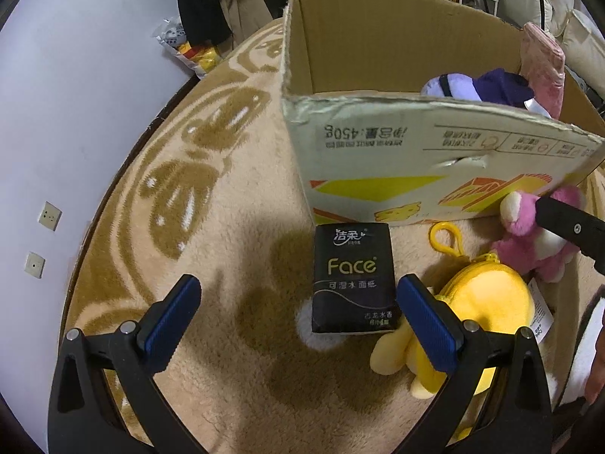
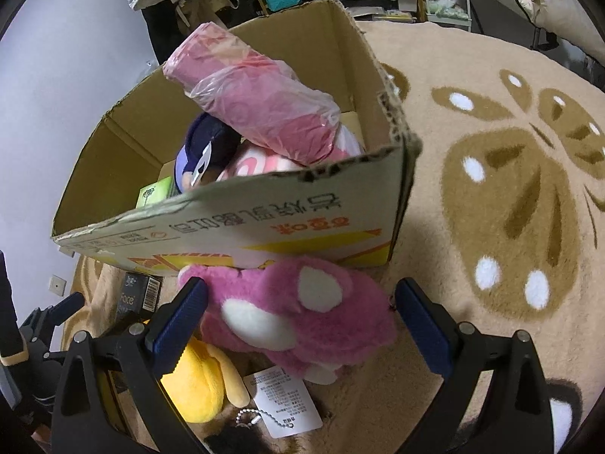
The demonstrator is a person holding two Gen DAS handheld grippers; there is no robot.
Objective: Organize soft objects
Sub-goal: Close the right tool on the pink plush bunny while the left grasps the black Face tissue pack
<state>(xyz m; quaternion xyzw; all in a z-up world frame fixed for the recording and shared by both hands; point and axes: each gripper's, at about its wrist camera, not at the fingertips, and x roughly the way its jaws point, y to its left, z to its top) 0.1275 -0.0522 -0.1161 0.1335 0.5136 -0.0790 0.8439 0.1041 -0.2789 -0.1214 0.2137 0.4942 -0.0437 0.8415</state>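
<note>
Left wrist view: our left gripper (image 1: 298, 306) is spread wide over the rug (image 1: 234, 204), jaws apart and holding nothing. The black tissue pack (image 1: 353, 278) stands upright between the two blue pads (image 1: 427, 325), closer to the right one but touching neither, just in front of the cardboard box (image 1: 378, 155). Beside it lies the yellow plush toy (image 1: 480, 321) with its yellow clip ring, partly behind our right finger. Farther toward the box's right corner we see the pink plush bear (image 1: 529, 242), with the other gripper's black finger across it.

In the right wrist view, our right gripper (image 2: 300, 302) is also wide open, straddling the pink plush bear (image 2: 298, 306); the left pad (image 2: 181, 314) touches the bear's fur, while the right pad stands just clear of it, so nothing is clamped. The bear lies on the rug (image 2: 491, 189) against the box's near wall (image 2: 264, 223). Inside the box we see a pink bundle in clear plastic (image 2: 261, 106) leaning on the rim, a purple plush toy (image 2: 208, 151) and a green packet (image 2: 155, 191). A white tag (image 2: 283, 401) lies on the rug below the bear.
</note>
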